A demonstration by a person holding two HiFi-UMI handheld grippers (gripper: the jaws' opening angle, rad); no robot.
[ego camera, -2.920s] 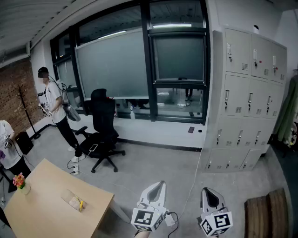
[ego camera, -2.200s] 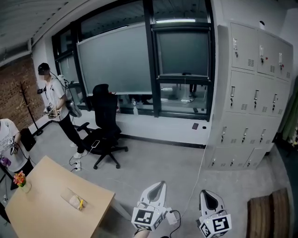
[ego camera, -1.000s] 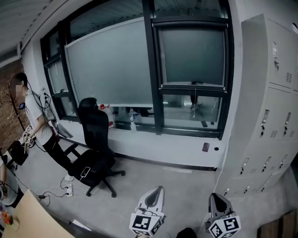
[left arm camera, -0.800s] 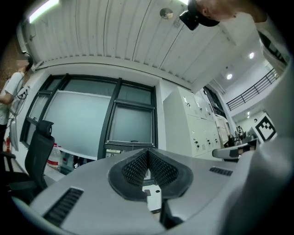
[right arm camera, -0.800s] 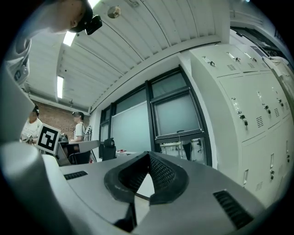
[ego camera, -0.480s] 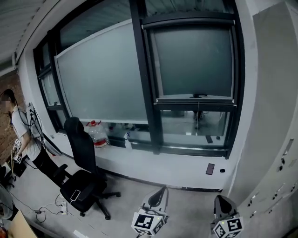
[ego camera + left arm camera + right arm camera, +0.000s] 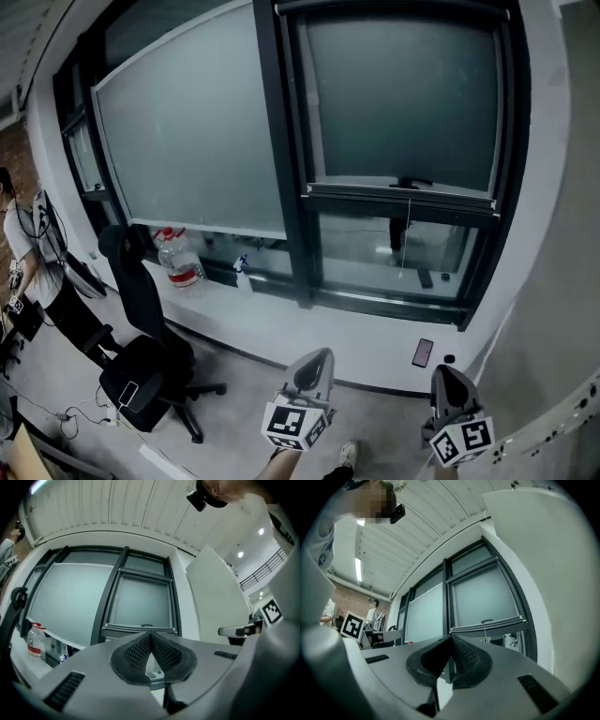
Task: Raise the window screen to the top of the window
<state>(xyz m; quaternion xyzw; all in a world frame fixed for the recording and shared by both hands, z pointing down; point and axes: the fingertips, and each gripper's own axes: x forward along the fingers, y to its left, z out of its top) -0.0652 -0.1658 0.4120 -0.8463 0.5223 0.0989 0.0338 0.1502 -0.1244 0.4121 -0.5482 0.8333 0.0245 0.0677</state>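
Flat grey window screen [image 7: 403, 103] hangs in black frame [image 7: 281, 141].

Left tongs [image 7: 317, 364] and right tongs [image 7: 446, 382] held low, side by side, jaws closed, empty.

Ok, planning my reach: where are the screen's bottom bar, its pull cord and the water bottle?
Screen's bottom bar [image 7: 375, 192]: head view, middle of the bar.
Pull cord [image 7: 409, 234]: head view, midway down the cord.
Water bottle [image 7: 180, 264]: head view, its body.
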